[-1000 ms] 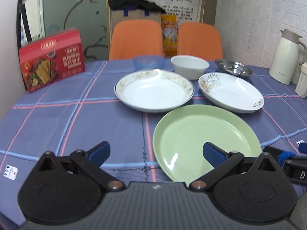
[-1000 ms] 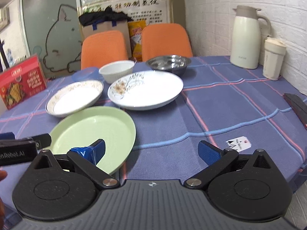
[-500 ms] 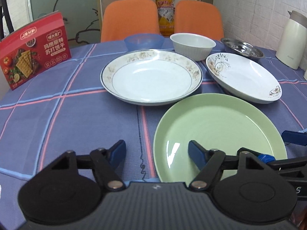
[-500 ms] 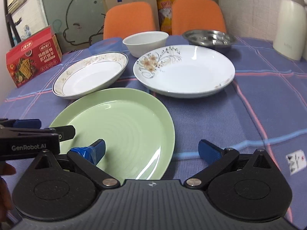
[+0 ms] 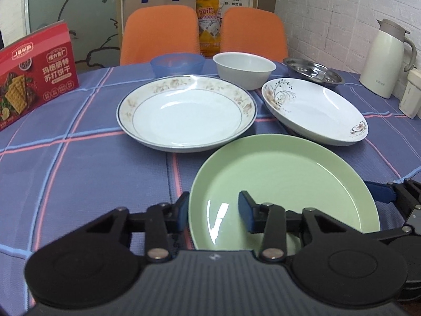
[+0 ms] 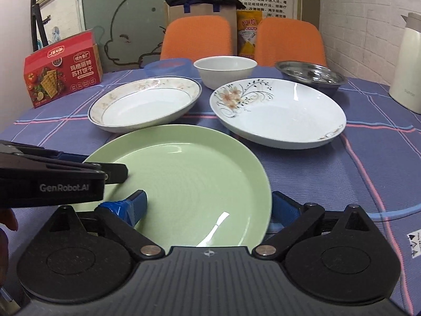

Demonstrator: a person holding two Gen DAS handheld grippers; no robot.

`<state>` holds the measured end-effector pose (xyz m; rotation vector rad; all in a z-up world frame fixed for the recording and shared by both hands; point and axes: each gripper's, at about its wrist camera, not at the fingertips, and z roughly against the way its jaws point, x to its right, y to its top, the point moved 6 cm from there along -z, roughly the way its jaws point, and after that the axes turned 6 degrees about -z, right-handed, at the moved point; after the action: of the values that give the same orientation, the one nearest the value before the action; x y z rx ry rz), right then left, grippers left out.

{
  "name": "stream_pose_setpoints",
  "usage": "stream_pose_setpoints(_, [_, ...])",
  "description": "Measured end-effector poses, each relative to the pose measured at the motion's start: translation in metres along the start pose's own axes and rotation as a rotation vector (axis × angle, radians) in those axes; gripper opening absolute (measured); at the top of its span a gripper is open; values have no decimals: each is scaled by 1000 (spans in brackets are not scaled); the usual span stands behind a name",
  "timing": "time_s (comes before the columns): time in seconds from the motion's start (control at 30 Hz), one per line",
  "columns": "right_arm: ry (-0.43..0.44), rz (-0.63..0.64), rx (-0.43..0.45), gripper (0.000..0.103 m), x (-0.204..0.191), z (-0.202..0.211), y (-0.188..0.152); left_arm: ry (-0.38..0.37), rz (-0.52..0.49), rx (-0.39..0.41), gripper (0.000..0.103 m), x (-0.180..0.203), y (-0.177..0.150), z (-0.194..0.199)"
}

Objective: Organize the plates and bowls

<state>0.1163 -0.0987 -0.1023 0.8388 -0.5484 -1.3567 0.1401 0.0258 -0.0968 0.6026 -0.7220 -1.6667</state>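
My left claw stands open astride the near left rim of the green plate, one finger outside, one over the dish. My right claw gapes astride its right rim, and the plate lies on the checked tablecloth, just before two white plates.

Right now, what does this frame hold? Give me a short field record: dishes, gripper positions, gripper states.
target: green plate, flat on the table
left gripper: open, straddling the plate's near left rim, one finger outside, one over the plate
right gripper: open, straddling the plate's near right rim
plates behind: gold-rimmed plate; floral plate
bowls at back: blue bowl, white bowl, steel dish
other: red cracker box, white thermos
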Motion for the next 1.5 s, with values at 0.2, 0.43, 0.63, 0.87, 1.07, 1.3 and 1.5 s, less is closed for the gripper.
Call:
stream_pose_setpoints(0.2, [9, -35, 23, 85, -11, 12, 6, -14, 70, -17, 27, -15, -3, 14])
stream_pose_setpoints(0.43, [76, -14, 43, 85, -48, 19, 5, 87, 87, -5, 21, -50, -17, 42])
stream_pose_setpoints(0.63, [125, 46, 41, 85, -82, 15, 1, 120, 117, -8, 21, -73, -32, 43])
stream_pose_setpoints(0.87, [123, 53, -8, 85, -85, -1, -12, 132, 101, 17, 21, -77, -34, 37])
stream_pose_setpoints(1.07, [162, -18, 0, 84, -70, 12, -2, 147, 126, 80, 55, -88, -24, 55])
stream_pose_setpoints(1.3, [70, -120, 88, 86, -23, 44, 22, 204, 168, 122, 64, -107, -3, 71])
stream_pose_setpoints(1.5, [35, -281, 69, 86, 3, 43, 33, 189, 184, 144, 65, -115, 17, 67])
